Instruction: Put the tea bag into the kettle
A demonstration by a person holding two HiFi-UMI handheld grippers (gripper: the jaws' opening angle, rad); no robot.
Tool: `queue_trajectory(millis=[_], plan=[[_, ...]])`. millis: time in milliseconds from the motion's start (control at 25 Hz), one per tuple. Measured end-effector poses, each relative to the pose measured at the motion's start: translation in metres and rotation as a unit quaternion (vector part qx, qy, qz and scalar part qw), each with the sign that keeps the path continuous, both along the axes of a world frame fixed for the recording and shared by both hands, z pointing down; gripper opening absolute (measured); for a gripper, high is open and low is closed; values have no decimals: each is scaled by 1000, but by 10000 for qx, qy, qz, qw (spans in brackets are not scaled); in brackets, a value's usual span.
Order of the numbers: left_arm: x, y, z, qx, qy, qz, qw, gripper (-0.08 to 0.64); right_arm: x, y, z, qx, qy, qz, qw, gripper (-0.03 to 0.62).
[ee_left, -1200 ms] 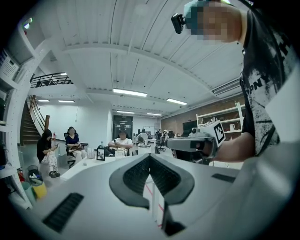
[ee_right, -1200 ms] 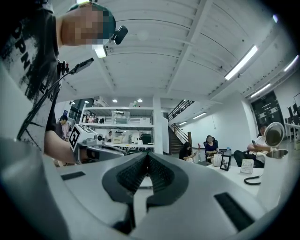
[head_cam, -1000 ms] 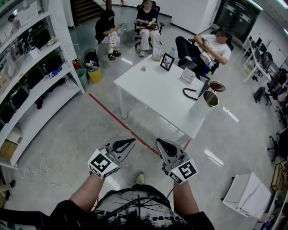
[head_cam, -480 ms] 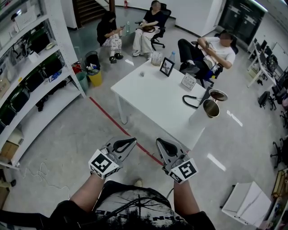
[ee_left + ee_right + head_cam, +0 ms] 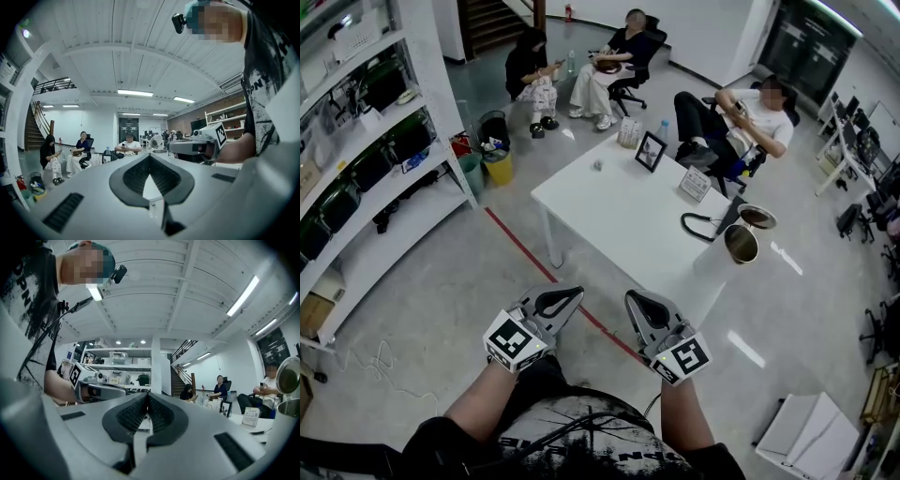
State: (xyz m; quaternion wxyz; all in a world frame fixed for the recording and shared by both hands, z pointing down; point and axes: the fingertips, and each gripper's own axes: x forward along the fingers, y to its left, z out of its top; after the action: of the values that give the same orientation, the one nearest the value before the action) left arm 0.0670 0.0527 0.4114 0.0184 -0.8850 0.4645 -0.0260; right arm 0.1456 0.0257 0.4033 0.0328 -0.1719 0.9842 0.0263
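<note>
The steel kettle (image 5: 741, 242) stands at the right edge of the white table (image 5: 619, 211), its lid (image 5: 757, 217) hinged up and a black cable (image 5: 698, 226) coiled beside it. A small pale thing (image 5: 597, 166) lies near the table's far left; it is too small to identify as the tea bag. Both grippers hang in front of my body, well short of the table. The left gripper (image 5: 567, 298) and the right gripper (image 5: 639, 302) are shut and empty. The right gripper view catches the kettle (image 5: 289, 401) at its right edge.
A photo frame (image 5: 651, 151), a sign card (image 5: 695, 184) and a bottle (image 5: 663, 129) stand on the table's far side. Three people sit in chairs beyond it. Shelving (image 5: 375, 150) lines the left wall. A red floor line (image 5: 530, 248) runs under the table. White boxes (image 5: 797, 439) lie at the lower right.
The table and kettle have shifted slightly in the head view as I walk toward them. Both grippers keep the same place and stay shut.
</note>
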Motion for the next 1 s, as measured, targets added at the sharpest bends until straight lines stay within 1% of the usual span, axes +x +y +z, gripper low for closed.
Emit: queue_trajectory(millis=[200, 360, 520, 680, 1000], plan=[[-10, -24, -1, 40, 44, 90, 9999, 8, -9, -19, 1, 18, 23, 83, 10000, 12], [-25, -49, -2, 66, 71, 212, 9997, 8, -24, -42, 1, 41, 91, 202, 9997, 11], [-48, -77, -2, 55, 101, 328, 9994, 8, -47, -68, 0, 78, 149, 297, 9994, 11], [-71, -108, -8, 86, 98, 528, 9985, 8, -72, -97, -7, 212, 242, 489, 9983, 11], [-122, -169, -13, 104, 109, 828, 9965, 8, -118, -150, -12, 209, 251, 839, 9959, 11]])
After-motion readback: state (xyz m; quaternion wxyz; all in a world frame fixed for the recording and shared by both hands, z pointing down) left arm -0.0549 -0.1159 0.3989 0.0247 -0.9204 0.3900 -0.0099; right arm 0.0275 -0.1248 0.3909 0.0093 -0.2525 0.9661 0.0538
